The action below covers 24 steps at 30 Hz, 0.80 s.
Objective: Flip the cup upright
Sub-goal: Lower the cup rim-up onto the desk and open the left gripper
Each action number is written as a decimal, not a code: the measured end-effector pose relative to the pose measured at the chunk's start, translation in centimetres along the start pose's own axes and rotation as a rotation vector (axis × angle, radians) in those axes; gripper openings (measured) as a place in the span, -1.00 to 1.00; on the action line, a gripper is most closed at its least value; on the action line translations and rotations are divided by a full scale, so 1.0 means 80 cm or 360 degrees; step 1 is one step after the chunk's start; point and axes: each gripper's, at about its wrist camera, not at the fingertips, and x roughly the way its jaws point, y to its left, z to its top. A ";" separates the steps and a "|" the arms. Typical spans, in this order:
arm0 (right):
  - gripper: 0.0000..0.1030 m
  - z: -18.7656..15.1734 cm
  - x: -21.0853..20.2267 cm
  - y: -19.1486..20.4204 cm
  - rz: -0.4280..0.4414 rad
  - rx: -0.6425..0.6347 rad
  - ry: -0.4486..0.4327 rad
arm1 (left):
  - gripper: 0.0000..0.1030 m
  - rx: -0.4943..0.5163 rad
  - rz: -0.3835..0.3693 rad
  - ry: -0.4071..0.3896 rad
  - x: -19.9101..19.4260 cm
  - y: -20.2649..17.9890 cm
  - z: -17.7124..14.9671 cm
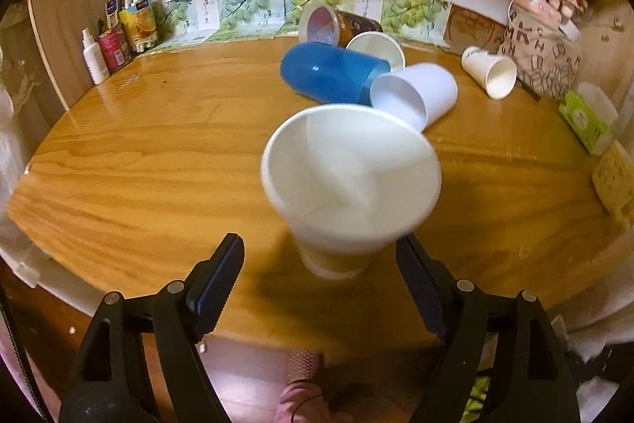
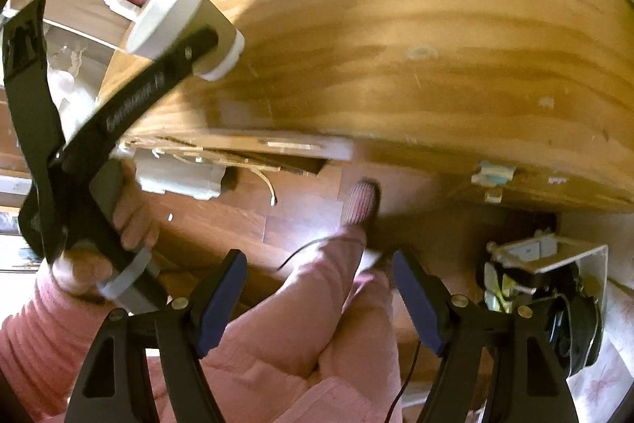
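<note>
A white paper cup (image 1: 348,185) stands mouth up on the wooden table (image 1: 138,153), just ahead of my left gripper (image 1: 319,248). The left jaws are wide open on either side of the cup's base, and the right finger (image 1: 416,264) is close to the cup wall. In the right wrist view the same cup (image 2: 178,22) shows at the upper left with the left gripper beside it. My right gripper (image 2: 317,264) is open and empty, held off the table's front edge over the floor and the person's pink-clad legs.
Behind the cup lie a blue cup (image 1: 329,70), a white plastic cup (image 1: 420,94), two more paper cups (image 1: 491,72) and a brown cup (image 1: 337,22), all on their sides. Bottles (image 1: 95,54) stand at the back left; a bag (image 1: 543,38) and a tissue box (image 1: 586,117) are at the right.
</note>
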 end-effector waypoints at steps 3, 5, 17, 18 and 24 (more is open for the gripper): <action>0.48 0.001 -0.016 0.011 -0.0067 -0.0006 -0.0140 | 0.60 0.0006 0.0044 0.0072 -0.013 0.009 -0.005; 0.48 0.004 -0.027 0.019 -0.0096 -0.0005 -0.0233 | 0.60 -0.0004 0.0072 0.0116 -0.023 0.016 -0.007; 0.58 0.017 -0.139 0.091 -0.0224 -0.0031 -0.0796 | 0.60 -0.0057 0.0124 0.0155 -0.125 0.073 0.036; 0.58 0.018 -0.147 0.097 -0.0227 -0.0042 -0.0826 | 0.60 -0.0069 0.0117 0.0131 -0.135 0.076 0.042; 0.66 0.010 -0.201 0.137 -0.0225 -0.0090 -0.1038 | 0.60 -0.0156 -0.0024 0.0002 -0.184 0.093 0.080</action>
